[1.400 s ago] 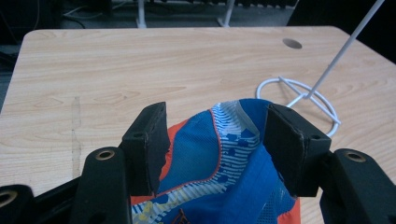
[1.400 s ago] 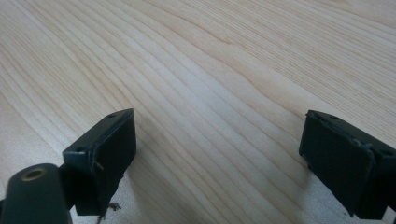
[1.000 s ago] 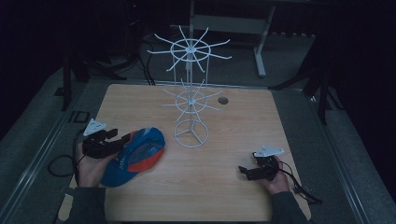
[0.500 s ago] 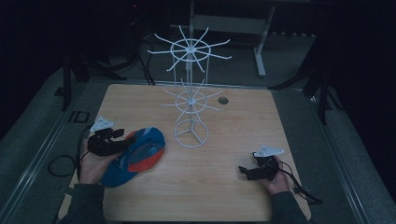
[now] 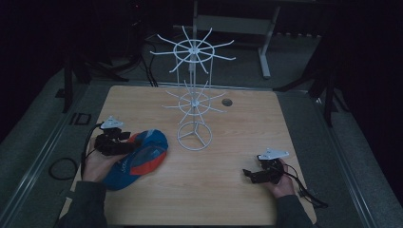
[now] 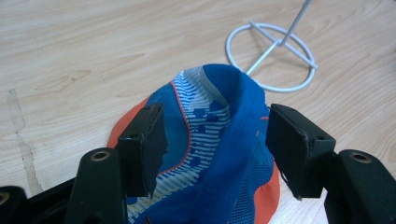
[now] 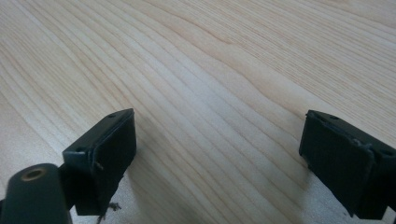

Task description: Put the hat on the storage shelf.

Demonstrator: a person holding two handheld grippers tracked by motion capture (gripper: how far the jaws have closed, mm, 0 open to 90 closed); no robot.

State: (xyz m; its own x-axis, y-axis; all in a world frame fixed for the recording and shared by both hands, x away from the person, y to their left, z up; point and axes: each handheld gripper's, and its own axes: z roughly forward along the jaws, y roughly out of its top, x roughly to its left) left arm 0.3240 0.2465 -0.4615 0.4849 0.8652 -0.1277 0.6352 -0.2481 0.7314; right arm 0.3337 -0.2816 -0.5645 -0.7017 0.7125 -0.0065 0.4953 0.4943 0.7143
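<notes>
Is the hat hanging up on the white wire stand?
No, the blue and orange hat lies on the wooden table, beside the round base of the white wire stand, with the left gripper at it.

The cap [image 6: 219,154] is made of blue and orange cloth, part open mesh, part printed weave. The table [image 7: 224,70] is finished in pale, smooth, matt wood grain. The stand [image 5: 194,102] is formed of thin white-coated wire. The gripper pads [image 6: 142,147] are seen as matt black plastic.
</notes>
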